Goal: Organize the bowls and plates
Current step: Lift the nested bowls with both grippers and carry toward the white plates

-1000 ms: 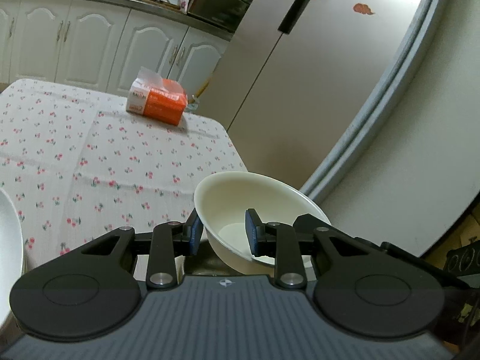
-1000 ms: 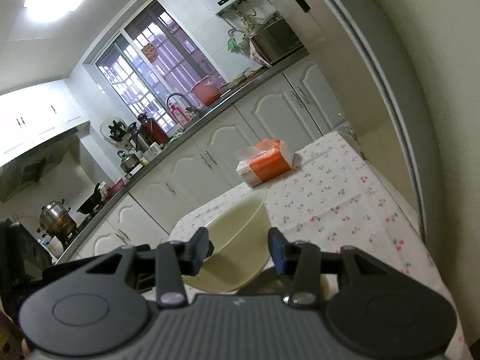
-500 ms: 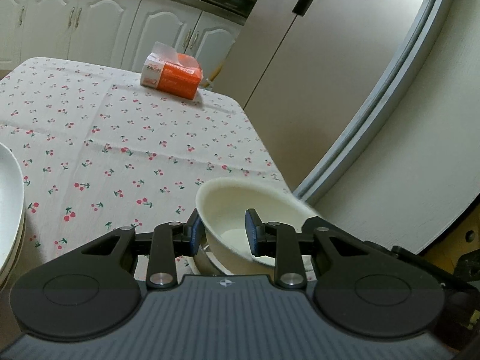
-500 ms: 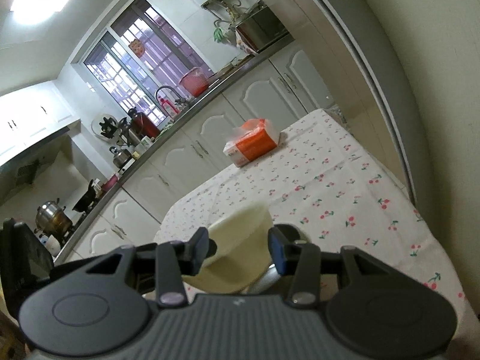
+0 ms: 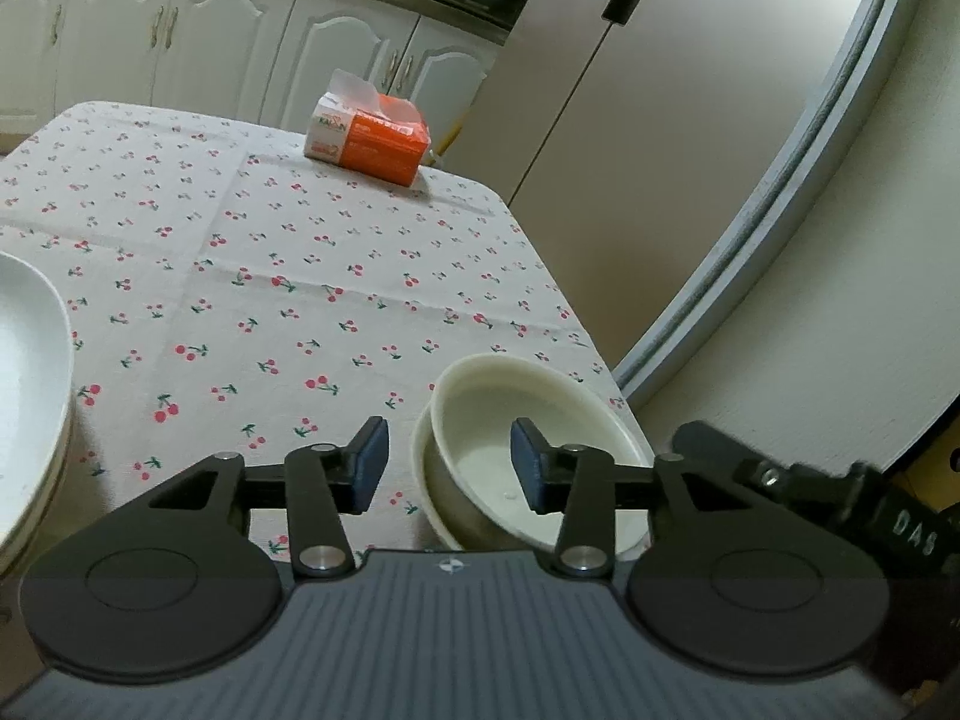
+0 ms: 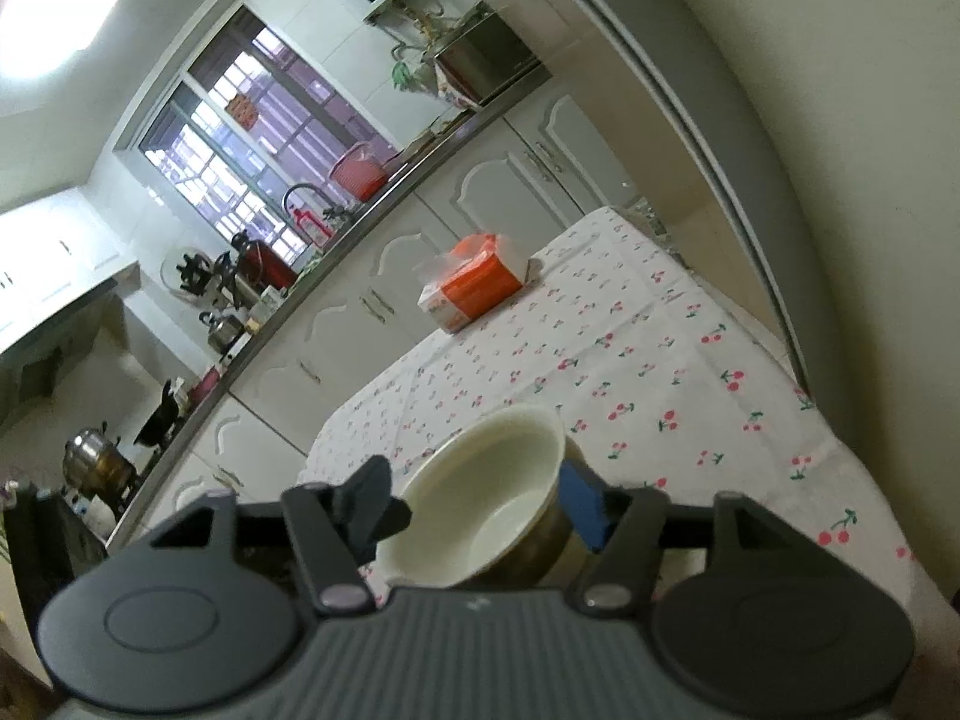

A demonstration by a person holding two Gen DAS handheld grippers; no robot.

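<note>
A cream bowl (image 5: 540,420) rests nested in a second bowl (image 5: 429,480) near the right front corner of the cherry-print table (image 5: 240,276). My left gripper (image 5: 450,468) straddles the bowl's left rim. Its jaws are opening, and neither pad presses the wall. In the right wrist view the same bowl (image 6: 480,480) lies between the fingers of my right gripper (image 6: 477,501). Those jaws are opening too, and the blue pad stands just off the bowl's side. The white rim of a plate (image 5: 30,390) shows at the far left.
An orange tissue box (image 5: 366,141) sits at the table's far edge, also seen in the right wrist view (image 6: 474,285). A tall fridge (image 5: 660,150) stands close beside the table's right edge. White kitchen cabinets (image 5: 180,42) run behind.
Both grippers went from shut on the cream bowl's rim to spread apart. The bowl sank with them and now sits in the other bowl on the table.
</note>
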